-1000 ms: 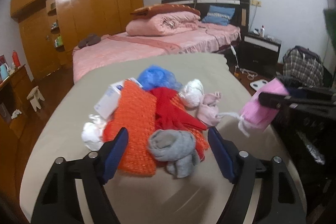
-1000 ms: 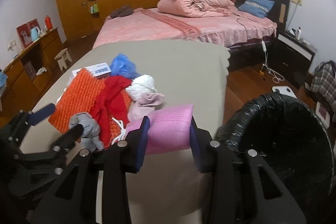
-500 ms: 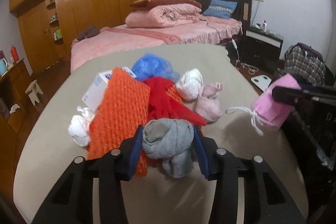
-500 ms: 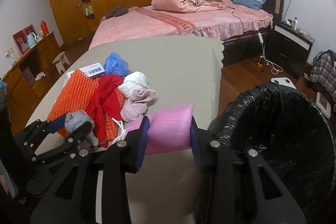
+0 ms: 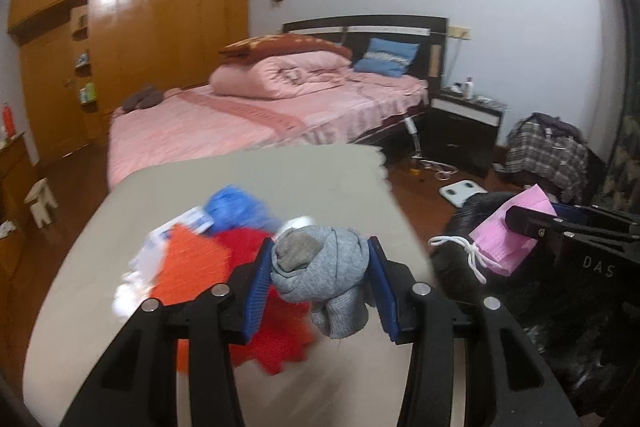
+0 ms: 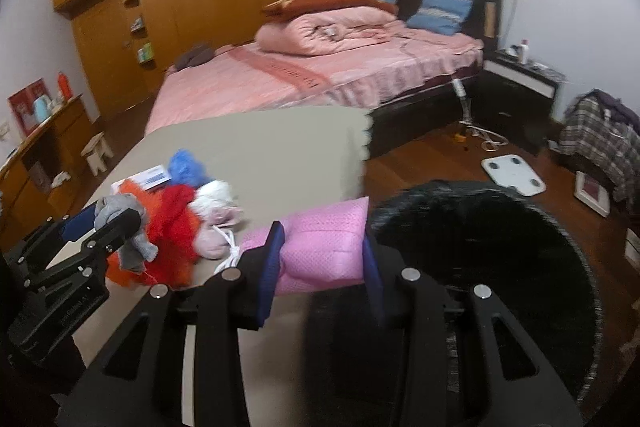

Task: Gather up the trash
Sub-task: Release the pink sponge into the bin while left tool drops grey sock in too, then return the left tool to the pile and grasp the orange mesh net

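Left hand-held gripper (image 5: 320, 283): grey sock (image 5: 320, 267) is clamped, lifted above the surface (image 5: 312, 179) | right hand-held gripper (image 6: 322, 267): pink pouch (image 6: 324, 251) is gripped beside the bin (image 6: 500, 267) rim

Left tool (image 5: 318, 277) clamps the rolled sock (image 5: 320, 269) above the tabletop (image 5: 280, 171), with the rag pile (image 5: 224, 255) behind and left of it. To its right, the right tool (image 6: 322, 259) holds the pouch (image 6: 326, 251) beside the bin (image 6: 492, 251). Bed (image 6: 304, 79) lies beyond the tabletop.
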{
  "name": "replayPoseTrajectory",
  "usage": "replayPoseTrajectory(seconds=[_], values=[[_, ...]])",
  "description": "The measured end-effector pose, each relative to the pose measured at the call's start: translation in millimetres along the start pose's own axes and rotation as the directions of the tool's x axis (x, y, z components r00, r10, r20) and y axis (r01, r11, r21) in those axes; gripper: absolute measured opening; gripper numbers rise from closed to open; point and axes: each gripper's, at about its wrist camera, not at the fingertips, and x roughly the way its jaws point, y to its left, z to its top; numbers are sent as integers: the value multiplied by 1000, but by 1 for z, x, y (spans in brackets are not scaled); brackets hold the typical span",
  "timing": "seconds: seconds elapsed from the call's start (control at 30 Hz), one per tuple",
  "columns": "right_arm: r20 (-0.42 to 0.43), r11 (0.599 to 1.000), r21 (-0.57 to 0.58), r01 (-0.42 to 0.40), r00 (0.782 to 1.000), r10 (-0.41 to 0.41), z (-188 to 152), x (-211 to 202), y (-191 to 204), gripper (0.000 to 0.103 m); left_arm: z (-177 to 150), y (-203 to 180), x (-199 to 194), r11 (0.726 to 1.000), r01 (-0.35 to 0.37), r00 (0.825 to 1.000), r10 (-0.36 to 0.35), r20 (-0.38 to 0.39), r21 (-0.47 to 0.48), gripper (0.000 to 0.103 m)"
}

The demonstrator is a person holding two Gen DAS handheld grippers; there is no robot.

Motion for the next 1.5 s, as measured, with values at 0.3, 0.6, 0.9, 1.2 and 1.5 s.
replayPoseTrajectory(seconds=[0.3,0.6,0.9,1.2,1.5], values=[[-17,975,107,194,981,-193,-24,-17,-86,37,23,-87,24,976,210,978,-210,2,59,46],[-29,923,176,342,939,-343,-46,-31,-141,69,25,-154,44,923,372,928,-368,-49,100,70],[24,953,154,260,964,-266,-34,-24,-101,96,18,-101,35,975,202,979,-203,-4,91,79],[49,999,29,36,998,-37,-8,17,9,96,-5,18,20,991,-129,992,129,15,24,79],[24,993,-91,-73,997,75,0,58,89,96,-29,94,28,965,-255,965,252,-68,-55,75]])
